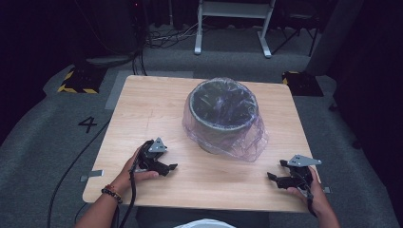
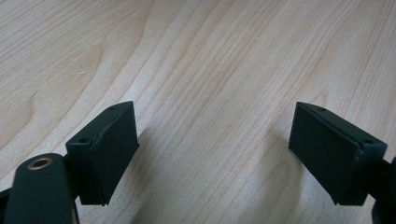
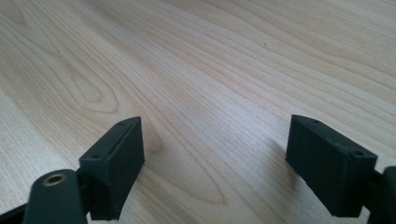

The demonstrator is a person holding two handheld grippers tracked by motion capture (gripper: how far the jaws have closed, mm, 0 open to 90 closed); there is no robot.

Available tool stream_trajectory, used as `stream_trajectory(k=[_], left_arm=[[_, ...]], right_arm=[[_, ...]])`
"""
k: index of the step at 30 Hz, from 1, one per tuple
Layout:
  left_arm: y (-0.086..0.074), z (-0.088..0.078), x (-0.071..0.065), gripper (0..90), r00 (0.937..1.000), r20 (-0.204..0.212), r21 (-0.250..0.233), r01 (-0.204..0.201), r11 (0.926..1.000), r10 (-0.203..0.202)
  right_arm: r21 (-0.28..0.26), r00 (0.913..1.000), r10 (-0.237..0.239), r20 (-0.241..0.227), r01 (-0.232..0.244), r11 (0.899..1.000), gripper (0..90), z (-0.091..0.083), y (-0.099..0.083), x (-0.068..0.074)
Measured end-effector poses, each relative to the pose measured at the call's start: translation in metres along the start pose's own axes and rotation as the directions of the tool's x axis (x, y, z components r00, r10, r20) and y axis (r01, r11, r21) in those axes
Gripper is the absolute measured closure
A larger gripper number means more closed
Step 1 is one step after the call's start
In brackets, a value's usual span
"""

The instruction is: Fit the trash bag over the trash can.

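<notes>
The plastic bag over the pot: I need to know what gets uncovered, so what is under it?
Under the clear plastic bag stands a dark round pot on the table. Wrinkles and glare hide whether anything lies inside it.

L gripper (image 1: 167, 165) & R gripper (image 1: 274, 178): both low, jaws wide apart, 1 hand gripping each, forearms angled inward.
</notes>
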State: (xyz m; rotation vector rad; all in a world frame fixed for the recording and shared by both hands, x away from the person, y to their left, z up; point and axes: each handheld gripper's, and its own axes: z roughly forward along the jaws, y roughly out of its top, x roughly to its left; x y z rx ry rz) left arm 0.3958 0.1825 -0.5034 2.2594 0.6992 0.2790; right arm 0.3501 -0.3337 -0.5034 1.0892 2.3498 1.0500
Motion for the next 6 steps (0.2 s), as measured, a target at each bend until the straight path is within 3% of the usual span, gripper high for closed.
stream_trajectory(k=[6], left_arm=[[0.0005,0.0004,0.0003,15.1,1.0,0.002,0.003,0.0,1.0,0.0]], right_arm=[[0.001,1.0,-0.001,0.0,0.001,1.0,19.4,0.0,0.0002,-0.0003]])
